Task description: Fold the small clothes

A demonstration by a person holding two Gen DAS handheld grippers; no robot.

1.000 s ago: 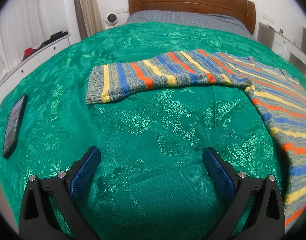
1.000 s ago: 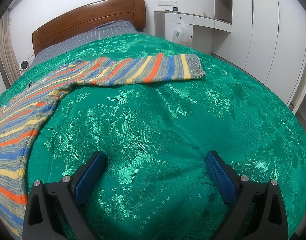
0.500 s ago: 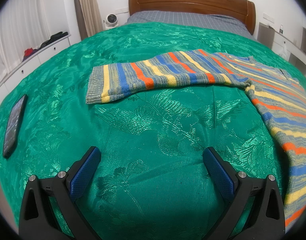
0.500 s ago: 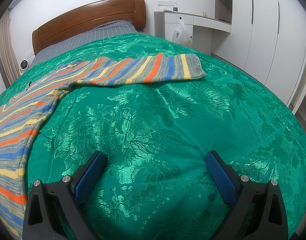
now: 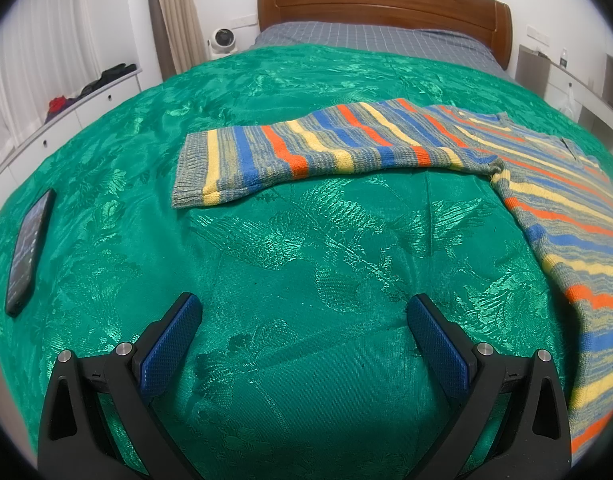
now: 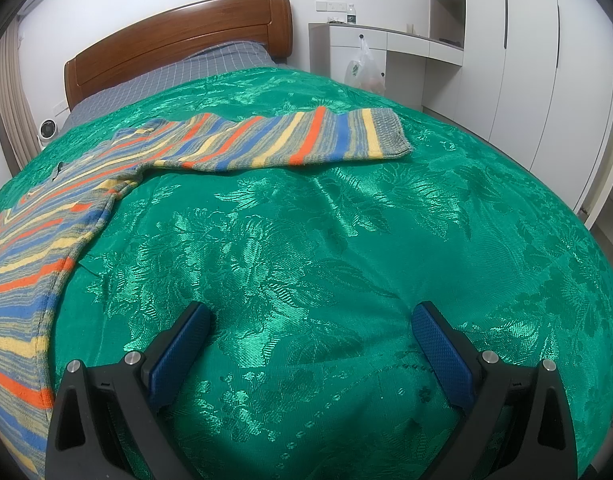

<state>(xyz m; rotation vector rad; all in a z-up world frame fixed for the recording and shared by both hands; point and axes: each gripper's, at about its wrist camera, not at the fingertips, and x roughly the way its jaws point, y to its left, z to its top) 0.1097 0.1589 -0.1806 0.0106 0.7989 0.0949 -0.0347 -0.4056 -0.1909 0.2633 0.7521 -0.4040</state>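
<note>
A striped knit sweater [image 5: 554, 200] in grey, blue, orange and yellow lies flat on the green bedspread [image 5: 306, 248]. Its left sleeve [image 5: 306, 152] stretches out to the left in the left wrist view. Its other sleeve [image 6: 306, 140] stretches to the right in the right wrist view, with the sweater body [image 6: 34, 248] at the left edge. My left gripper [image 5: 302, 312] is open and empty above bare bedspread, short of the sleeve. My right gripper [image 6: 310, 320] is open and empty above bare bedspread [image 6: 346, 240], short of the other sleeve.
A black phone [image 5: 28, 236] lies on the bedspread at the far left. A wooden headboard [image 5: 382, 4] and grey sheet are at the back. White drawers [image 5: 66, 120] stand left of the bed; a white desk [image 6: 386, 52] and wardrobes [image 6: 538, 60] stand right.
</note>
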